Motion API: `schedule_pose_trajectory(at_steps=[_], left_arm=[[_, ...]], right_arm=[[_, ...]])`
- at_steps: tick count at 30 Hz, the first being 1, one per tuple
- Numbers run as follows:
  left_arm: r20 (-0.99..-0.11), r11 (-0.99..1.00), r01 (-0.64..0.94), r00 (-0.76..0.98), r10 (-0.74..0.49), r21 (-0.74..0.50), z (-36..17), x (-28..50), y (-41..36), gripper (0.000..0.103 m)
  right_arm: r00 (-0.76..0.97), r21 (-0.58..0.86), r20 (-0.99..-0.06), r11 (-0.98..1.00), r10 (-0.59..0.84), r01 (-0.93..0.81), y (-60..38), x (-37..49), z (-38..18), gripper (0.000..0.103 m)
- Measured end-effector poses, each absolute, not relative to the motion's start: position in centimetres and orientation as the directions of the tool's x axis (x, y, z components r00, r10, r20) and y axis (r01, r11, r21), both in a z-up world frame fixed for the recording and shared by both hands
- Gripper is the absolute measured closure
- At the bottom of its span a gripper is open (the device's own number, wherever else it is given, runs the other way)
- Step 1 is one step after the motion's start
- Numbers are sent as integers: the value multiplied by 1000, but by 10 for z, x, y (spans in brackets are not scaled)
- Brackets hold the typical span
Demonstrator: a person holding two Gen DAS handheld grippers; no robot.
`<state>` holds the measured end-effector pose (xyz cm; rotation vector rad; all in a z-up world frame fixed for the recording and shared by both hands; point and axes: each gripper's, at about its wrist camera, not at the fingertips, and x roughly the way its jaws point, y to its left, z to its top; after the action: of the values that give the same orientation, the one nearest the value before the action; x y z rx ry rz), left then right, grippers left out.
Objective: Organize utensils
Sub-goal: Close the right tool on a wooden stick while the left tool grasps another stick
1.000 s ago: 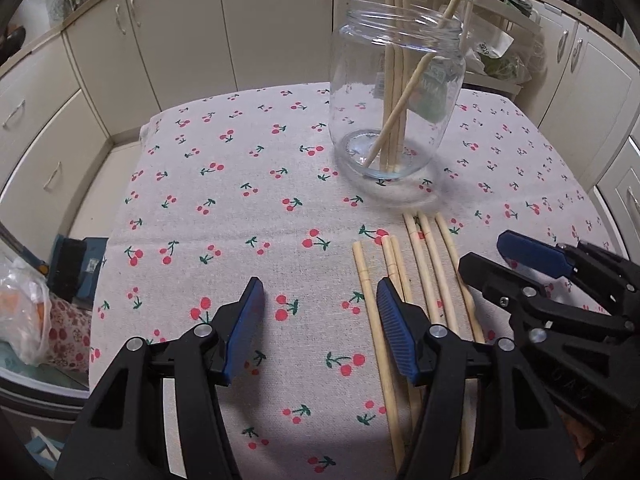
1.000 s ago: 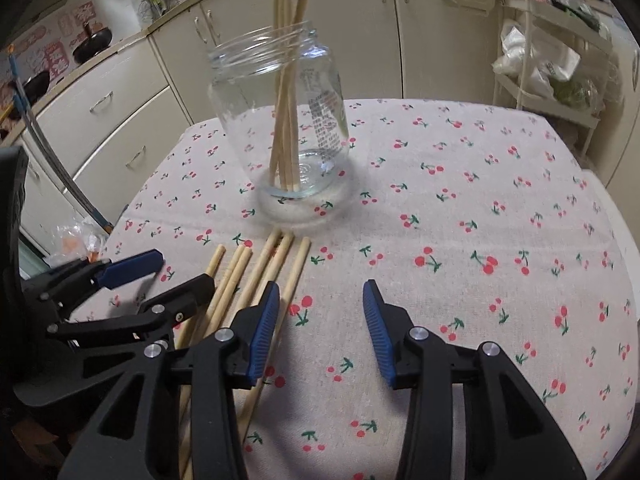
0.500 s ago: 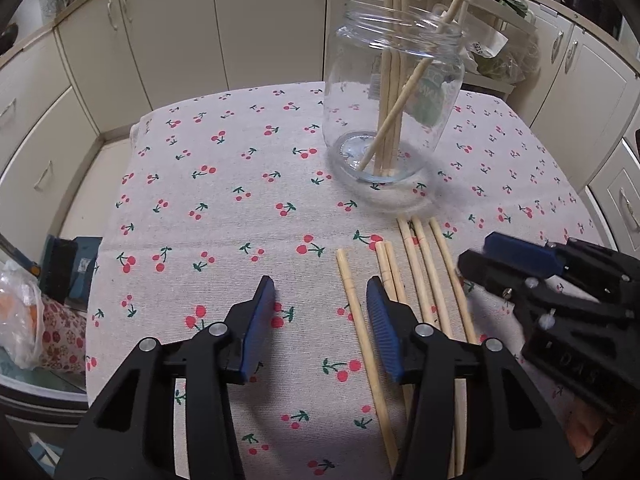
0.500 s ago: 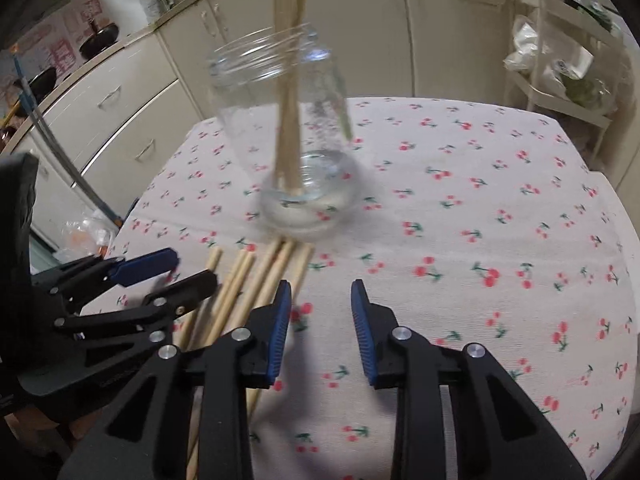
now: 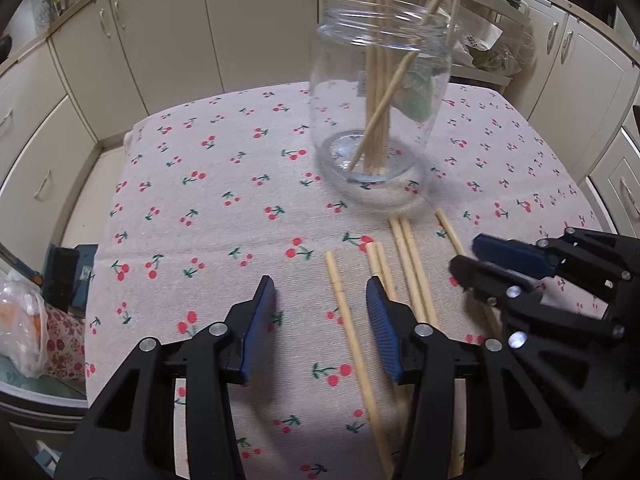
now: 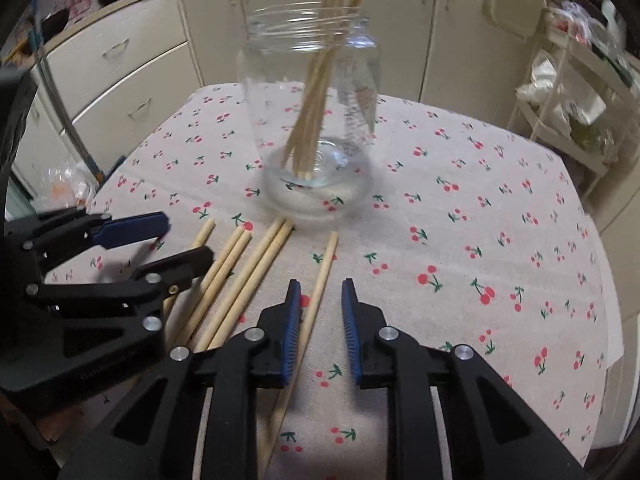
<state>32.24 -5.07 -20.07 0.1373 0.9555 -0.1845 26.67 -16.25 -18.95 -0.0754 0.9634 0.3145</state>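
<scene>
A clear glass jar (image 5: pixel 380 100) (image 6: pixel 312 120) stands upright on the cherry-print tablecloth (image 5: pixel 208 216) with several wooden chopsticks in it. Several more chopsticks (image 5: pixel 412 272) (image 6: pixel 240 280) lie loose in front of it. My left gripper (image 5: pixel 320 320) (image 6: pixel 186 240) hovers over the leftmost loose chopstick (image 5: pixel 348 328). Its jaws are closing, the stick lies between them, and the pads do not press it. My right gripper (image 6: pixel 322 320) (image 5: pixel 466 254) is over the rightmost chopstick (image 6: pixel 322 276). Its jaws are closing too, with a gap still showing and the stick beside the left pad.
Cream cabinets (image 5: pixel 132 40) surround the table on the far side and left. A plastic bag (image 5: pixel 20 320) and a box sit below the table's left edge. A white wire rack (image 6: pixel 568 92) with bags stands beyond the right edge.
Both pairs of jaws have narrowed, the right pair much more. The rightmost loose chopstick now lies apart from the others. The right wrist view has rolled a little.
</scene>
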Motion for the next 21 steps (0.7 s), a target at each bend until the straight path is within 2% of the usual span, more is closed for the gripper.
schedule_pose_trajectory(at_steps=[3,5,10,15,18,21], left_arm=[[-825,972,235,555,-111,27,-199,323,-55,92],[-830,969,248,542,-128,12,-199,323,-55,98],[-838,963,269,526,-146,1,-199,322,-56,98],[-839,967,244,507,-198,-81,-190,326,-46,98],[-805,969,224,555,-211,-99,-171,323,-41,98],[-716,967,218,654,-244,-130,-134,319,-35,98]], right_arm=[[507,74,-831,949,229,-308,-164,265,-189,96],[495,84,-838,949,232,-303,-170,265,-188,97],[475,116,-842,945,256,-304,-178,268,-189,97],[480,144,-833,946,274,-290,-182,268,-189,97],[477,178,-829,945,294,-273,-187,269,-190,97],[478,185,-827,946,297,-268,-188,269,-190,97]])
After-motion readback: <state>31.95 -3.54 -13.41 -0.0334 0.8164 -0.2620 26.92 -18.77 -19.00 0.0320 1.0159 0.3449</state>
